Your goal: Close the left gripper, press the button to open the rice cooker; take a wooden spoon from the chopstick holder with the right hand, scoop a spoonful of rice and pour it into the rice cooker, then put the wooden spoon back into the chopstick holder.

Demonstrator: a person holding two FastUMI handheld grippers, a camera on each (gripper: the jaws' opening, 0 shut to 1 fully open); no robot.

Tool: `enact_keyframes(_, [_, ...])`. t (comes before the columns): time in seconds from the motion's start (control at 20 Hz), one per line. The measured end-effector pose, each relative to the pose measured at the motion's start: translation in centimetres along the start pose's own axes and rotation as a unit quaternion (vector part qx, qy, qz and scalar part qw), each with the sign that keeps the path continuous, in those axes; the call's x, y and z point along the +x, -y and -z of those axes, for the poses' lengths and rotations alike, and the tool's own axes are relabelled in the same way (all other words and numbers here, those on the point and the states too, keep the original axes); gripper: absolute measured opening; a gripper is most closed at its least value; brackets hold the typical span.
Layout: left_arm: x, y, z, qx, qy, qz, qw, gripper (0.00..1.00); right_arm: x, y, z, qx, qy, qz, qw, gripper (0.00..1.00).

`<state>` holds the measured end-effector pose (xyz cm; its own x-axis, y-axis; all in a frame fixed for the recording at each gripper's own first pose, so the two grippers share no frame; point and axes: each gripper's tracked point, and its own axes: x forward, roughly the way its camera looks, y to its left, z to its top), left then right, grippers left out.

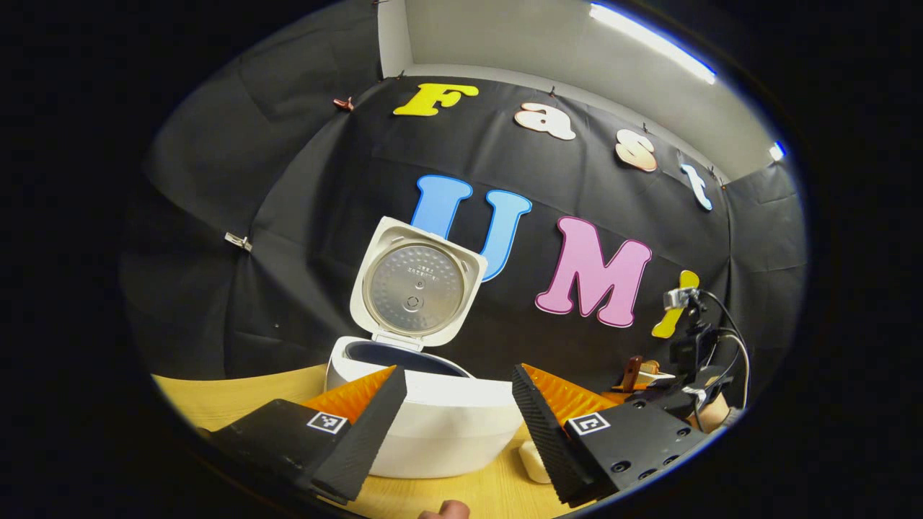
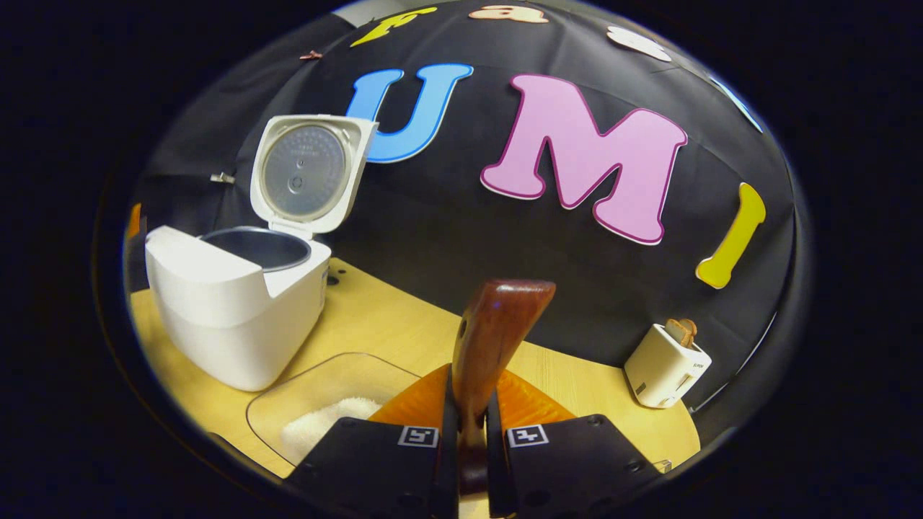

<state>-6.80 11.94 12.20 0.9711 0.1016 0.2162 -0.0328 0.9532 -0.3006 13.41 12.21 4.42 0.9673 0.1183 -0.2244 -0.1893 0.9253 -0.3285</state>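
Standing open on the wooden table, the white rice cooker dominated the left gripper view, its lid tipped upright and the dark rim of its inner pot visible beneath. The left tool hung just in front of the cooker with its two black, orange-backed fingers spread wide and nothing between them. At the far right of that view the right tool appeared farther off, with a camera mount and cables rising above it and part of the hand that held it showing. A small cream-coloured object lay on the table beside the cooker's base, too hidden to name, and a fingertip showed at the bottom edge.

In the right gripper view, the right tool was clamped narrow on the handle of the wooden spoon, both fingers pressing its sides, the reddish-brown wood rising upward and tilting slightly to the right. Just below and left of the tool sat a clear container holding white rice. The rice cooker stood beyond it at the left, lid raised and grey pot exposed. A cream toaster with a slice of toast in its slot stood well apart at the right, near the black cloth wall.
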Motion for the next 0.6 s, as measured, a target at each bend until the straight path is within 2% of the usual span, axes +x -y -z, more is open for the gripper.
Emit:
enact_keyframes(0.2, [0.0, -0.5, -0.1, -0.002, 0.001, -0.003, 1.000, 0.95, 0.3, -2.2, 1.3, 0.047, -0.025, -0.030, 0.998, 0.20])
enact_keyframes(0.4, [-0.1, -0.8, -0.1, -0.007, -0.001, -0.006, 1.000, 0.95, 0.3, -5.3, 1.0, 0.127, -0.035, -0.078, 0.988, 0.20])
enact_keyframes(0.5, [-0.1, -0.8, -0.2, -0.006, -0.001, -0.007, 1.000, 0.95, 0.6, -5.6, 0.9, 0.193, -0.044, -0.086, 0.977, 0.20])
enact_keyframes(0.6, [-0.3, -0.9, -0.4, -0.005, 0.001, -0.007, 1.000, 0.95, 1.0, -4.9, 1.1, 0.277, -0.054, -0.085, 0.956, 0.20])
